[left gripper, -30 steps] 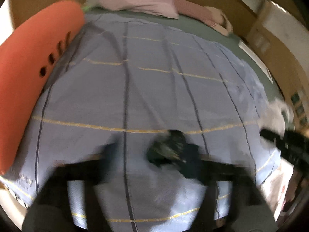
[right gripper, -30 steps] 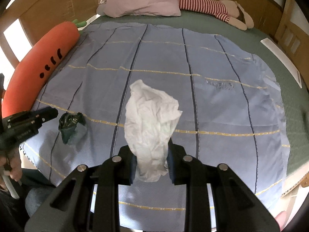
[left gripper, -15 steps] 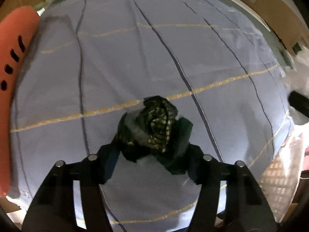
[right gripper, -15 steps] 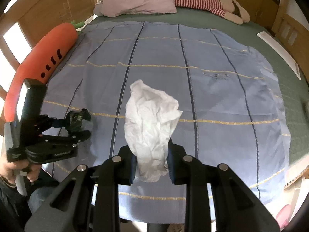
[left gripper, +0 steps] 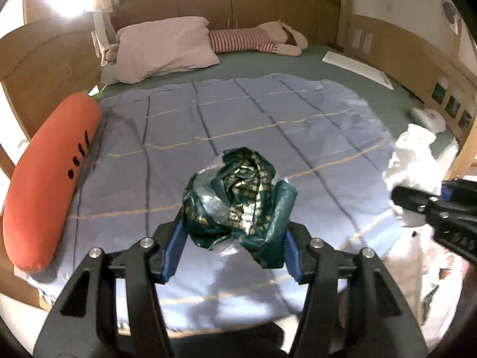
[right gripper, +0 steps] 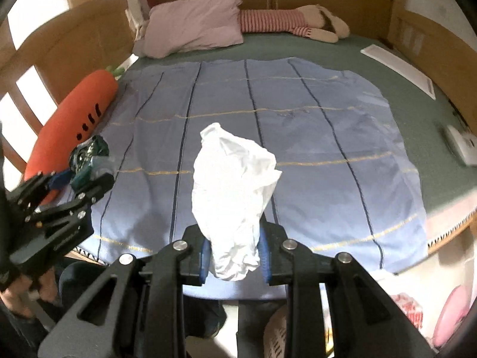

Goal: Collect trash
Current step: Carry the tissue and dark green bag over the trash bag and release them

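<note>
My left gripper (left gripper: 234,252) is shut on a crumpled dark green wrapper (left gripper: 238,203) with gold print and holds it above the blue striped blanket (left gripper: 268,125). My right gripper (right gripper: 234,253) is shut on a crumpled white tissue (right gripper: 232,197), lifted above the blanket's (right gripper: 313,137) front edge. In the right wrist view the left gripper (right gripper: 71,188) with the green wrapper (right gripper: 86,158) is at the left. In the left wrist view the right gripper (left gripper: 423,205) and the tissue (left gripper: 414,164) are at the right.
An orange carrot plush (left gripper: 47,185) lies along the bed's left side. A pink pillow (left gripper: 164,47) and a striped plush toy (left gripper: 259,38) lie at the headboard. A white perforated basket (right gripper: 277,337) and a pink object (right gripper: 450,316) sit on the floor below the bed edge.
My left gripper closed on the green wrapper and lifted it off the blanket, tilting up to face the headboard. My right gripper pulled back toward the bed's front edge, still holding the tissue.
</note>
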Demonstrator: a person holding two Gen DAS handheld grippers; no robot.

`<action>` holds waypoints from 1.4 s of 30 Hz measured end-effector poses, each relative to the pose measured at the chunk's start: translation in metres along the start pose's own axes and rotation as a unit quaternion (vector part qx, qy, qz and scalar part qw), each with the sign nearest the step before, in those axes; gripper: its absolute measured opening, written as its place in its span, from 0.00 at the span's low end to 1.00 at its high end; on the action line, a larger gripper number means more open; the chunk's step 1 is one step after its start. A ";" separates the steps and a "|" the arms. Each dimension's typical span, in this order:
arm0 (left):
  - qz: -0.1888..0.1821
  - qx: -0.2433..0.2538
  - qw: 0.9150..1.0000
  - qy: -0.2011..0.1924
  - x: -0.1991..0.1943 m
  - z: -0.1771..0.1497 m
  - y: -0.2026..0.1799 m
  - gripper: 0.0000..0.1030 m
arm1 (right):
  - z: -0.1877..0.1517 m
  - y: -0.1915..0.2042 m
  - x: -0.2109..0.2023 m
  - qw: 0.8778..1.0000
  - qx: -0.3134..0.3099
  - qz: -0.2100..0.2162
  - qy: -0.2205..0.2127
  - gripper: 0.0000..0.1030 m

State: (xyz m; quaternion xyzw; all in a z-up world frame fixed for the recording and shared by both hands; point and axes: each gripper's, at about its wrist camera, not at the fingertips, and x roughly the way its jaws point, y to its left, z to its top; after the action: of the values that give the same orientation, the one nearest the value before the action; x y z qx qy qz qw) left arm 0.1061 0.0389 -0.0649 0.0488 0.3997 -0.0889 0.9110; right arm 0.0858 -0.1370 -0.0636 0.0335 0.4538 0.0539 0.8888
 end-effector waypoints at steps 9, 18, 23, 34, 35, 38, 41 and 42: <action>-0.003 0.035 0.999 -0.024 -0.051 -0.017 -0.059 0.55 | -0.049 -0.032 -0.049 0.998 0.015 -0.064 -0.022 0.26; -0.071 0.100 0.992 -0.010 -0.077 -0.039 -0.148 0.55 | -0.116 -0.094 -0.094 0.993 0.059 -0.103 -0.009 0.26; -0.110 0.137 0.984 0.015 -0.082 -0.058 -0.193 0.55 | -0.166 -0.145 -0.100 0.990 0.131 -0.054 0.025 0.26; -0.126 0.199 0.971 0.042 -0.081 -0.086 -0.259 0.55 | -0.211 -0.180 -0.120 0.987 0.140 -0.083 0.001 0.27; -0.126 0.202 0.970 0.045 -0.080 -0.088 -0.263 0.55 | -0.212 -0.180 -0.121 0.987 0.141 -0.082 -0.001 0.27; -0.127 0.214 0.967 0.054 -0.077 -0.095 -0.273 0.55 | -0.220 -0.191 -0.126 0.986 0.149 -0.071 -0.011 0.27; -0.132 0.221 0.964 0.068 -0.070 -0.102 -0.282 0.56 | -0.220 -0.197 -0.127 0.986 0.152 -0.070 -0.013 0.27; -0.133 0.222 0.963 0.073 -0.068 -0.104 -0.283 0.56 | -0.221 -0.199 -0.129 0.986 0.153 -0.070 -0.014 0.27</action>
State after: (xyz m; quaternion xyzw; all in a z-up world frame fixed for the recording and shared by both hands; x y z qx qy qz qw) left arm -0.0706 -0.2132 -0.0899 0.2030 0.4386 -0.2921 0.8253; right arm -0.1554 -0.3483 -0.1116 0.1384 0.4454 -0.0789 0.8810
